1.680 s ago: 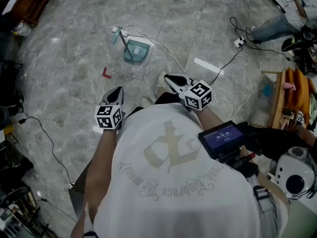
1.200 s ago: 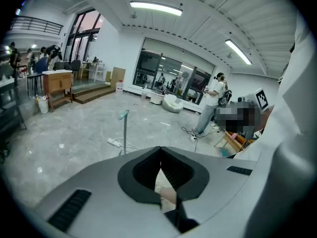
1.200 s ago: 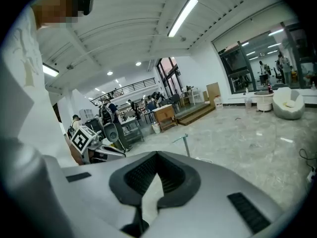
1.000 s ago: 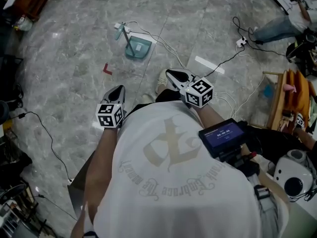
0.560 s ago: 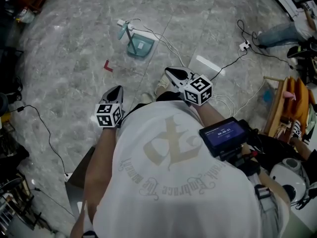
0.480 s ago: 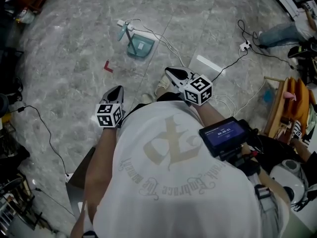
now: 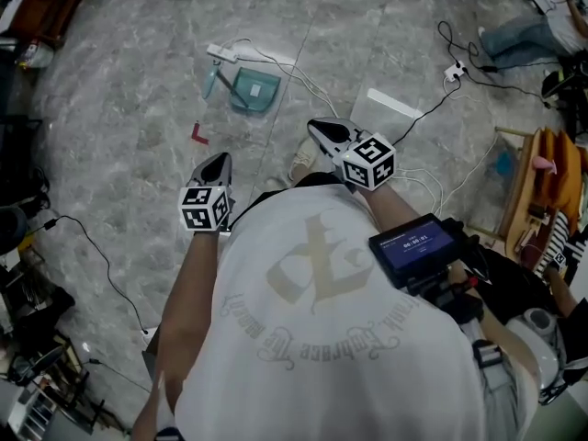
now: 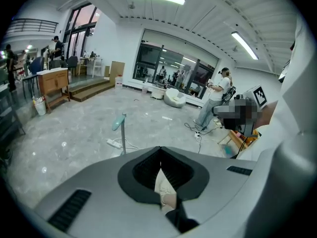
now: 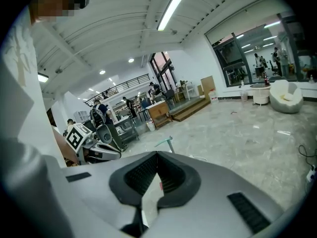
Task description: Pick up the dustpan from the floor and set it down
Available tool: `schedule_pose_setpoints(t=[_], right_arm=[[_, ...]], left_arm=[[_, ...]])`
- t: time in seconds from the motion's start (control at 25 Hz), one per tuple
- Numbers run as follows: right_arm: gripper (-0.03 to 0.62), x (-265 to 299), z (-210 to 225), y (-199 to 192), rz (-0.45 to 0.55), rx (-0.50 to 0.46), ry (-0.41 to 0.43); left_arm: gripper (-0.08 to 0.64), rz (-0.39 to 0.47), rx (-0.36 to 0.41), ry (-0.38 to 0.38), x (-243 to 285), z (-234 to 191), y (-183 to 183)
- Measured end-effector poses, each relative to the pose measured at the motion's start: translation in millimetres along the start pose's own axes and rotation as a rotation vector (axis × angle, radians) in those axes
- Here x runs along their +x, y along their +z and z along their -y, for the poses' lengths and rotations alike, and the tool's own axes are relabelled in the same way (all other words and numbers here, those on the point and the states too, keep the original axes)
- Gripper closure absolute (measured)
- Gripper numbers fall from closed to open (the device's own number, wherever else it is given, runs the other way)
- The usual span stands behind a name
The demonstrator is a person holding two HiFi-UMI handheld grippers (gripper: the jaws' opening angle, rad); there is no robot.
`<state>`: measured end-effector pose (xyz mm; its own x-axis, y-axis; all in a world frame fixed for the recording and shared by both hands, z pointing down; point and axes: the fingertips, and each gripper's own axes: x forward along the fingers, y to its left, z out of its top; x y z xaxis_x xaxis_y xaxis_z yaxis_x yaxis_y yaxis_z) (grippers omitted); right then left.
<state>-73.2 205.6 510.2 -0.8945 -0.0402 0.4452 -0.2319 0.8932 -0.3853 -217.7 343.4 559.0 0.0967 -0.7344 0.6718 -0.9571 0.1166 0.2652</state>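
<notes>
Both forearms are bent at the elbow and held out in front of the white shirt (image 7: pixel 312 338), the left gripper (image 7: pixel 219 162) angled down at the floor (image 7: pixel 119 154) and the right gripper (image 7: pixel 320 129) a little farther out and flatter, its tips aimed up and to the left. Each has a smooth grey plastic shell with dark ribbed pads and a white cube with black square markers behind the jaws. The floor is glossy grey marble-look tile. The dustpan (image 7: pixel 254 88) lies on it far ahead, between the lines of the two grippers and well apart from both. It is a translucent teal scoop with a thin grey handle standing up and a teal grip at the top. Just beyond it are a white power strip (image 7: pixel 225 53) and loose white cables (image 7: pixel 303 79), and a small red L-shaped mark (image 7: pixel 198 134) sits to its near left. In the left gripper view the left gripper (image 8: pixel 160 150) has its tips together with nothing clamped; only a pale shoe (image 8: pixel 163 190) shows through the gap below. The right gripper (image 9: pixel 157 153) likewise has its tips together and holds nothing.
</notes>
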Motion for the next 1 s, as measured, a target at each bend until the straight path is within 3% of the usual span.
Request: schedule_pose_setpoints(t=[0.32,0.6,1.0], right_arm=[[0.577,-1.4,54.5,16.4,0.014,0.053,-0.052],[0.577,-2.0,73.5,27.0,0.017,0.064,-0.053],[0.577,-10.9,119.3,31.5,0.018,0.083,-0.018]], left_arm=[[0.548,-0.047,0.042,-0.004,40.0,-7.5,36.2],[0.548,-0.066,0.051,0.022,54.4,-16.3,55.4],[0.548,-0.096,0.062,0.138,86.9,-24.0,84.7]])
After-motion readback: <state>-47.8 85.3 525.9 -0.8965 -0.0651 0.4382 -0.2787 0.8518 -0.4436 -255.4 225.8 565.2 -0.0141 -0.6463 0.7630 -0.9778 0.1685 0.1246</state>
